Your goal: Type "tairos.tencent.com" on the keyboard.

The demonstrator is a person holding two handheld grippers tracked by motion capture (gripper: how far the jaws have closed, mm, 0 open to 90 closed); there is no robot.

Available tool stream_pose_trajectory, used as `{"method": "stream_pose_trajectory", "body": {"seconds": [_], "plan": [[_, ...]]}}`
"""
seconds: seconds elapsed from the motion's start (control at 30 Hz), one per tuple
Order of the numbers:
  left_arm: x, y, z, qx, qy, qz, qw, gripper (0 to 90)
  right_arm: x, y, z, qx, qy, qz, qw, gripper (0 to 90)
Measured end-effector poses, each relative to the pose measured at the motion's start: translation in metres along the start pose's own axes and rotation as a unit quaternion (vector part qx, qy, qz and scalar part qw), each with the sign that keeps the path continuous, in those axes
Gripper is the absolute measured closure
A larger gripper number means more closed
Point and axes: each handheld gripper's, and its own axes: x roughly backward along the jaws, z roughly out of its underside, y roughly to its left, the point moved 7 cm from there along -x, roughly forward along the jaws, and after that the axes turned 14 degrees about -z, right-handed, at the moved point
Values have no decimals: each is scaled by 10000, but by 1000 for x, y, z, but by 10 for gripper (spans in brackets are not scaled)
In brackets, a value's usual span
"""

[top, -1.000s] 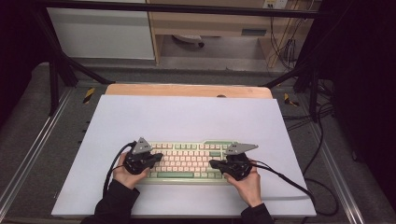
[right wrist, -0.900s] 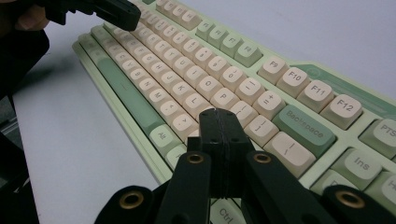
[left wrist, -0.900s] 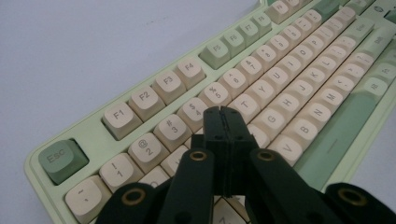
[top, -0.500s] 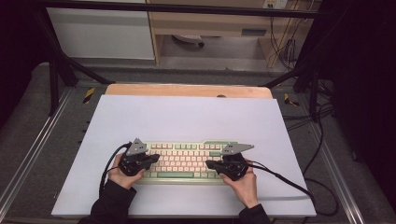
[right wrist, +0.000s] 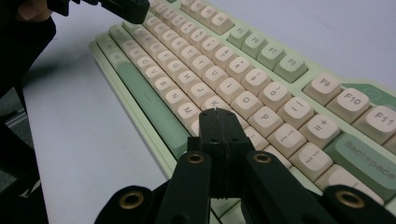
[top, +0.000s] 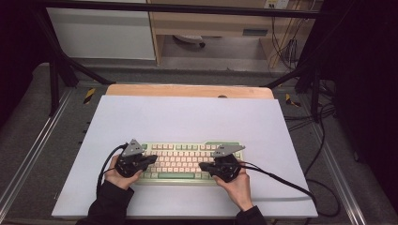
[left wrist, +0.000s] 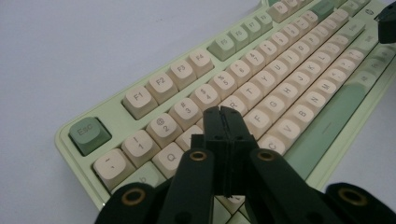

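A pale green keyboard [top: 183, 159] with cream keys lies on the white table mat near the front edge. My left gripper [top: 152, 160] hovers over its left end, jaws shut with nothing between them. In the left gripper view the shut left gripper [left wrist: 225, 114] points over the keyboard [left wrist: 289, 93] near the W and E keys. My right gripper [top: 202, 166] is over the keyboard's right part, also shut and empty. In the right gripper view the right gripper [right wrist: 215, 114] sits above the keyboard [right wrist: 219, 79] near the K and L keys. Whether either tip touches a key I cannot tell.
The white mat [top: 187, 117] covers a wooden table [top: 187, 90] and has free room behind and beside the keyboard. A black cable [top: 281, 180] trails from the right gripper across the mat's right side. Metal frame rails [top: 51, 122] run along both sides.
The right gripper has shifted a little left along the keyboard, toward its middle. The left gripper has stayed about where it was.
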Motion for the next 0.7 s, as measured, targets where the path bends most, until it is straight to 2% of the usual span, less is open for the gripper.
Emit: {"method": "stream_pose_trajectory", "body": {"seconds": [0.4,0.5,0.7], "plan": [[2,2,1,7,-15,-10,10000,897,-20,10,-9,87,80,-122,9999,900],[2,3,1,10,-15,-7,10000,897,-26,12,-9,100,170,-121,9997,900],[2,3,1,16,-23,5,10000,897,-38,14,-11,65,175,-162,9997,900]]}}
